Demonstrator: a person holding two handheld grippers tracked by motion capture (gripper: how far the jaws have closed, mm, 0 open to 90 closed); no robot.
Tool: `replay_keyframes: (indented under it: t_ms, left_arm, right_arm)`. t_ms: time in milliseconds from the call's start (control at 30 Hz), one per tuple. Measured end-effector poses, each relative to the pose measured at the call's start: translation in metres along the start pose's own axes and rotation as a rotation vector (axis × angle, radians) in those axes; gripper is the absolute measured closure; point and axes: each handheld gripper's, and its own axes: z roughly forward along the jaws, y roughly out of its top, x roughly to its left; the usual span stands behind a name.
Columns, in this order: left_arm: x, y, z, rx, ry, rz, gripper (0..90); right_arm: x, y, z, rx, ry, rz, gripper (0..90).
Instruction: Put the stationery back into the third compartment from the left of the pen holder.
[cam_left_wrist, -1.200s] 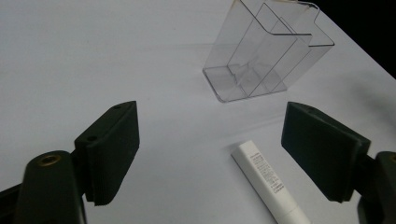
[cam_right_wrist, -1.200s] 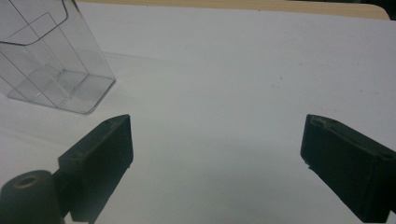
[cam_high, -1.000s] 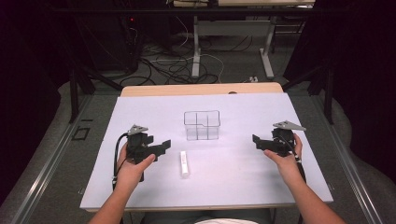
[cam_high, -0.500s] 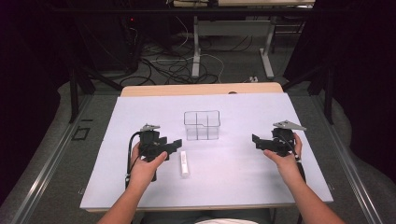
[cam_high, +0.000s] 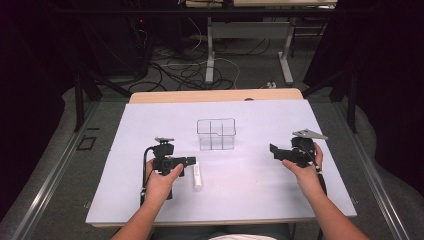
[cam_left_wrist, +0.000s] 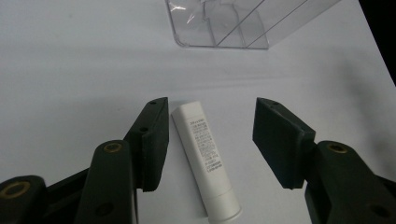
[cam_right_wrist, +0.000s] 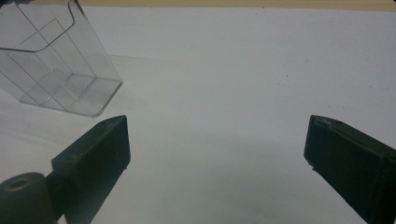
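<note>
Left hand-held gripper (cam_left_wrist: 208, 140) has shifted rightward to the white tube (cam_left_wrist: 205, 161); its jaws have just been closing and now straddle the tube without pressing it. It lies flat on the table (cam_high: 250, 190), near the clear organizer (cam_high: 216, 134). Right hand-held gripper (cam_right_wrist: 217, 154) stands wide open, empty.

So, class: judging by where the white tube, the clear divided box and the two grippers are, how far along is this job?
Early. Done: the left gripper has reached the white tube and straddles it. In hand: its jaws have just been closing around the tube, one pad near it and the other with a gap, so no grip yet. Left: gripping, lifting and, probably, placing it in the clear divided box, whose compartments look empty. The right gripper hangs open over bare table.
</note>
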Motion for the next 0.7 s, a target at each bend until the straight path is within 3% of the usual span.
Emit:
replay_keyframes:
  t_ms: [333, 700]
  left_arm:
    - [-0.003, -0.008, 0.01, 0.051, 0.052, -0.041, 51.5]
    - [0.002, -0.011, 0.019, 0.118, 0.029, -0.106, 54.6]
  right_arm:
    - [0.0, -0.001, 0.003, 0.011, 0.005, -0.006, 7.6]
    - [0.001, -0.003, 0.003, 0.02, 0.006, 0.016, 8.4]
